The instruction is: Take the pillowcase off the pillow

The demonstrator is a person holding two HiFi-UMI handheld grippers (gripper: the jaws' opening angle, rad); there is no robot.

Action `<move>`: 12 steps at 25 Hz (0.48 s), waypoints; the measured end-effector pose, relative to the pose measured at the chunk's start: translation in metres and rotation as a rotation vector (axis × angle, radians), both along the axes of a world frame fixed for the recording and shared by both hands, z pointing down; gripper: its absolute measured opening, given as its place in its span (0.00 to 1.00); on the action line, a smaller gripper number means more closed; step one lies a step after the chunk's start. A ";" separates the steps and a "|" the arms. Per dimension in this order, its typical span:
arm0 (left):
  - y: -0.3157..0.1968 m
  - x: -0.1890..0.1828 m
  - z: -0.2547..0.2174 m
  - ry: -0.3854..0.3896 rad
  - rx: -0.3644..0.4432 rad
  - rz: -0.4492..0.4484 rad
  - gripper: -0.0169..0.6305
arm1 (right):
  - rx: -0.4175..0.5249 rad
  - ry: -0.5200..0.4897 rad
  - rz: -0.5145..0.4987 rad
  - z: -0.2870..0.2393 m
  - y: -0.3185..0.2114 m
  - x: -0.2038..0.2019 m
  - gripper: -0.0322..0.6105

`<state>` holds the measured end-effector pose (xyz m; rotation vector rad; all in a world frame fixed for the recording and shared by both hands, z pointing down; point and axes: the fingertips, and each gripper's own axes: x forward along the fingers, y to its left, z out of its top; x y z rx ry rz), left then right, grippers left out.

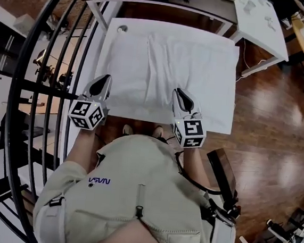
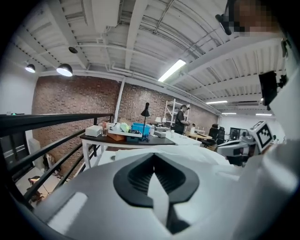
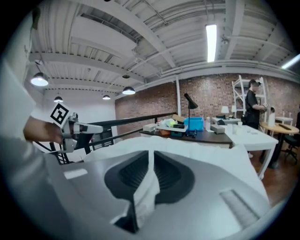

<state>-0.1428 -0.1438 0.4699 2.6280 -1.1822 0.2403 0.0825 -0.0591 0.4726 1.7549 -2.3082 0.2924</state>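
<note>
On the bench (image 1: 112, 23) the pillowcase (image 1: 167, 71) covers most of the top. The left tool (image 1: 101, 84) sits at the near edge towards the left corner and the right tool (image 1: 180, 94) right of middle, each on the pillowcase's near hem. A desk (image 1: 206, 3) stands behind the far edge, a railing (image 1: 68, 46) along the left.

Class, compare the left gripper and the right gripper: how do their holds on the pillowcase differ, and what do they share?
The left gripper pinches a thin, flat strip of the pillowcase; the right gripper pinches a thicker, bunched fold. In the head view the left gripper holds near its left corner, the right gripper well in from its right corner. Shared: both are clamped shut on its near edge.
</note>
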 end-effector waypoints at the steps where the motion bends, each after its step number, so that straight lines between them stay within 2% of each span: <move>1: -0.005 0.007 0.000 -0.009 -0.001 -0.016 0.03 | -0.001 -0.005 -0.012 0.002 0.001 0.003 0.11; 4: -0.020 0.030 -0.003 -0.017 0.001 -0.026 0.05 | -0.013 -0.006 -0.035 0.008 -0.002 0.014 0.10; 6: -0.028 0.045 -0.007 -0.008 0.003 0.006 0.19 | -0.020 -0.008 -0.033 0.011 -0.004 0.018 0.10; 8: -0.039 0.055 -0.007 -0.012 0.002 0.041 0.25 | -0.019 -0.011 -0.025 0.012 -0.004 0.015 0.10; 12: -0.078 0.067 -0.003 -0.030 -0.008 0.071 0.27 | -0.023 0.004 0.014 0.008 -0.011 0.012 0.10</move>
